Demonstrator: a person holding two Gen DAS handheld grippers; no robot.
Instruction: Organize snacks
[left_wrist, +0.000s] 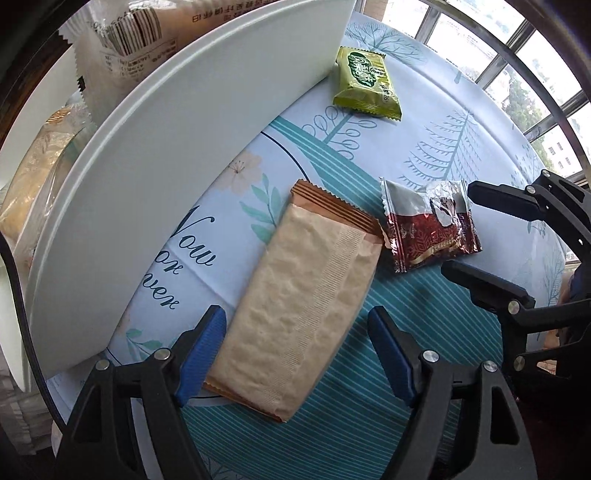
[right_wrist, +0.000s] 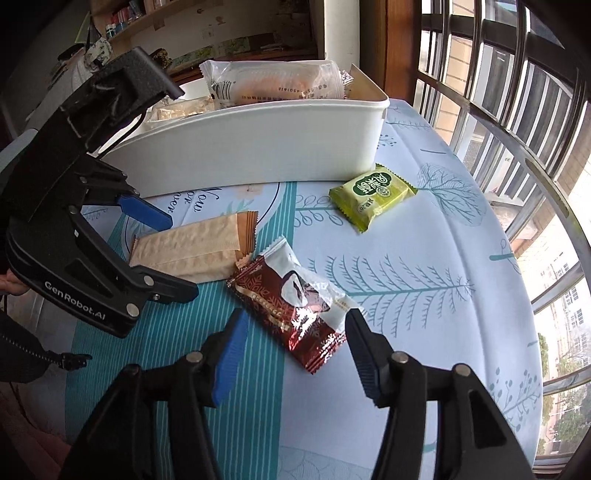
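While both grippers stood apart, the left gripper (left_wrist: 295, 354) straddled the tan packet (left_wrist: 295, 306) untouched, with the red packet (right_wrist: 295, 310) at two o'clock between the right gripper (right_wrist: 291, 354) pads.

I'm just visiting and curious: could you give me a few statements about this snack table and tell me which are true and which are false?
1. The green snack packet lies inside the white bin. False: it lies on the tablecloth beside the bin.
2. The left gripper straddles the tan packet with open jaws. True.
3. The right gripper has lifted the red packet. False: the packet lies on the cloth.
4. The bin already holds snacks. True.
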